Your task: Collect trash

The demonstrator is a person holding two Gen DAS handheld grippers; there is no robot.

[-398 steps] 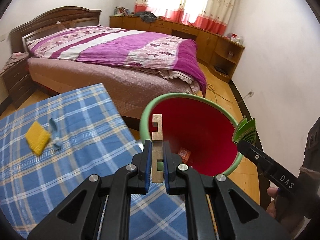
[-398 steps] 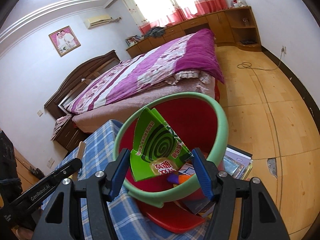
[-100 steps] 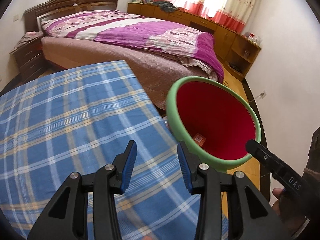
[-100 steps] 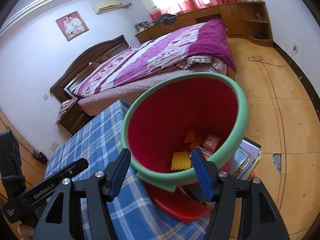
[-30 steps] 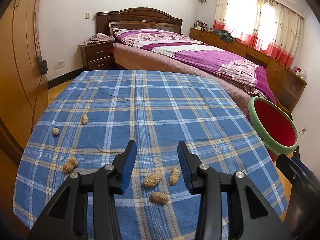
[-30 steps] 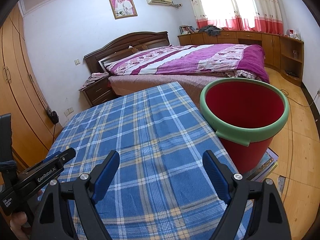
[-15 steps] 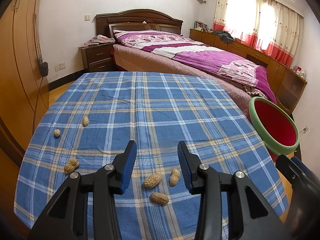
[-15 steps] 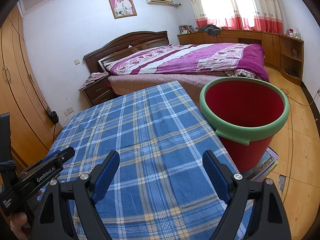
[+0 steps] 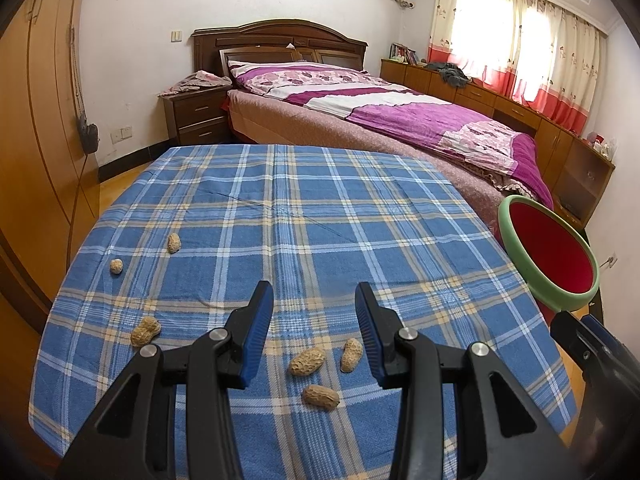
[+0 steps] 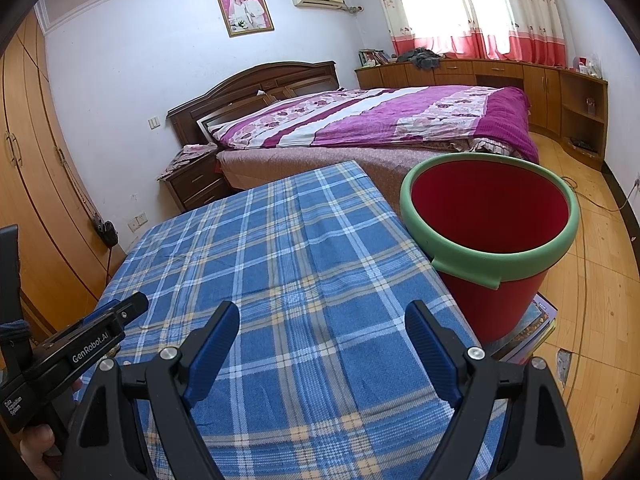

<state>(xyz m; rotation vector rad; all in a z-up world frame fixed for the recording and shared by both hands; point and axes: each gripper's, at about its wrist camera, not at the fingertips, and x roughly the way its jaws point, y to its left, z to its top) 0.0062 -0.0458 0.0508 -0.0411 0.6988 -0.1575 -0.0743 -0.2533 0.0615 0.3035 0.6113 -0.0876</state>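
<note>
On the surface (image 9: 320, 216), peanuts (image 9: 307, 361) have come into view since both empty, open tongs (image 9: 315, 322) (image 10: 322, 350) left the bin (image 10: 490, 256). They look like the next trash.

A bedroom with white walls (image 10: 120, 64), a wooden bed (image 9: 360, 120) under a purple quilt, wood floor (image 10: 600, 272), and bright curtained windows (image 9: 520, 32).

"GenRobot.AI" on the left claw (image 10: 132, 310) body
</note>
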